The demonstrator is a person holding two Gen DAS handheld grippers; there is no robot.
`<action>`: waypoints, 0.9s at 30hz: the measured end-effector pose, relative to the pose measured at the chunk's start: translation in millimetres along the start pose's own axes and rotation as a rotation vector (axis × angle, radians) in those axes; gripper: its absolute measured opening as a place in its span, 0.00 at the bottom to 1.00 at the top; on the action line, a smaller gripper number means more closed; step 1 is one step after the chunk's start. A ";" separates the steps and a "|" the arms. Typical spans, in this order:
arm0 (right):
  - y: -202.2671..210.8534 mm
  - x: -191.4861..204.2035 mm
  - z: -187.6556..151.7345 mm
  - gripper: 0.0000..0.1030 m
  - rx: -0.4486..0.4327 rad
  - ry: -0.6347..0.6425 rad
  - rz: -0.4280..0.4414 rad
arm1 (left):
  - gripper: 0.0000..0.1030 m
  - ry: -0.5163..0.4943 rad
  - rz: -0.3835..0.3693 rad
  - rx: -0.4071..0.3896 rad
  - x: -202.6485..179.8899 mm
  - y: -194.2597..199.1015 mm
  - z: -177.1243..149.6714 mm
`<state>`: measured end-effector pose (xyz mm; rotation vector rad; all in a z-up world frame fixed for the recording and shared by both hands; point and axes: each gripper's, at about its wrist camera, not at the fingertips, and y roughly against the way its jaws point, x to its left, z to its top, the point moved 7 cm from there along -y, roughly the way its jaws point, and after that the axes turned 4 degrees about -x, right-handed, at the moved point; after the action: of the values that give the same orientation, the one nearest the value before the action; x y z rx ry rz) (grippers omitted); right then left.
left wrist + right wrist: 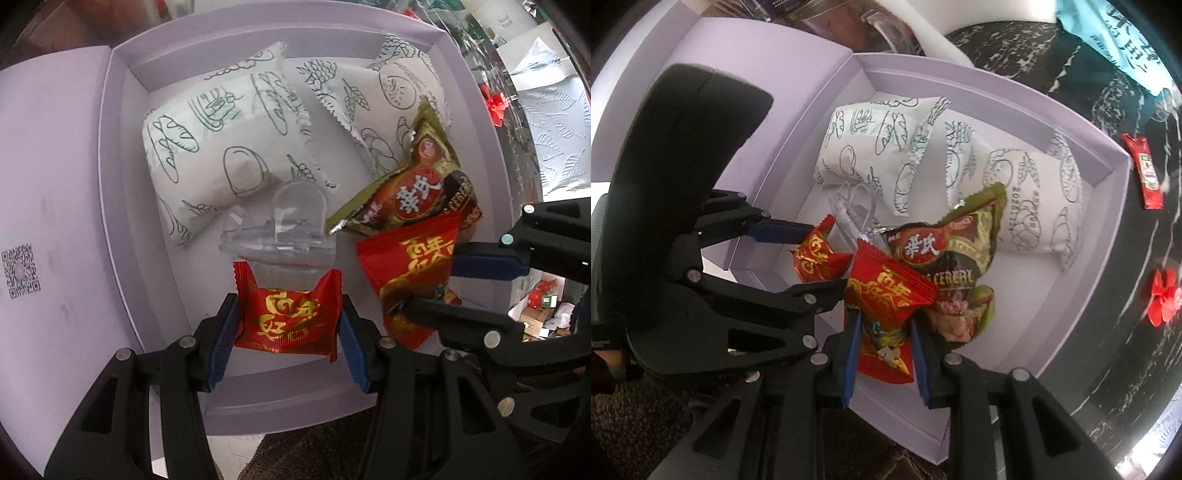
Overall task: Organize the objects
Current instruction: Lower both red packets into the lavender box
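Clearly the danger lay in crowding, for both grippers hung over the same near corner of the lilac gift box (114, 206). The left gripper (288, 325) pointed straight down and held a small red candy packet (290, 319) squeezed by its sides between the blue pads, just above the box floor. The right gripper (882, 332) was nearly closed on a second red packet (886, 302), pinched at its lower end so that most of the wrapper stuck out free. That packet hung against the green cereal sachet (955, 258), which leaned on one of two white bread-print pouches (221, 147) filling the far half of the box.

Several things could have gone wrong. The two grippers stood just beside each other, and a careless drop of either might have knocked the other's fingers or packet. The right packet, held only by its tail, might have swung or slipped out early. Letting go while it touched the cereal sachet might have left it perched on top rather than lying flat. A clear plastic piece (280, 229) lay just beyond the left packet; a push forward would have shoved it under the pouches. On the dark bench outside the box, a ketchup sachet (1145, 173) and a red flower-shaped trinket (1163, 295) lay loose.
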<state>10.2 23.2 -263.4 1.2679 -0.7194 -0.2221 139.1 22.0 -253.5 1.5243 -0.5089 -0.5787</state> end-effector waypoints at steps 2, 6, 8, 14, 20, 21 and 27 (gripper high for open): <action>-1.2 -0.8 0.1 0.25 0.002 0.000 0.015 | 0.49 -0.003 -0.001 -0.008 -0.2 -0.1 0.3; -2.6 -3.5 -0.1 0.25 0.002 -0.007 0.037 | 0.49 0.007 -0.024 -0.034 -0.7 1.0 1.7; -1.9 -3.7 0.0 0.25 0.002 0.001 0.032 | 0.49 0.008 -0.030 -0.042 -1.2 1.2 1.3; 3.7 -5.0 0.4 0.25 -0.004 0.030 0.007 | 0.50 0.032 -0.058 -0.056 -6.9 1.0 -1.0; 17.0 -5.8 4.8 0.25 -0.041 0.062 -0.029 | 0.51 0.041 -0.064 -0.107 -8.2 10.3 0.1; 19.3 -5.3 6.0 0.25 -0.049 0.067 -0.029 | 0.51 0.042 -0.066 -0.123 -8.4 13.1 1.1; 19.0 -8.0 5.3 0.25 -0.041 0.064 -0.018 | 0.52 0.056 -0.069 -0.149 -16.7 17.5 9.4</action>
<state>-3.5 29.2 -248.2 1.2372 -0.6455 -0.2094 120.9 24.9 -235.2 1.4161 -0.3633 -0.6123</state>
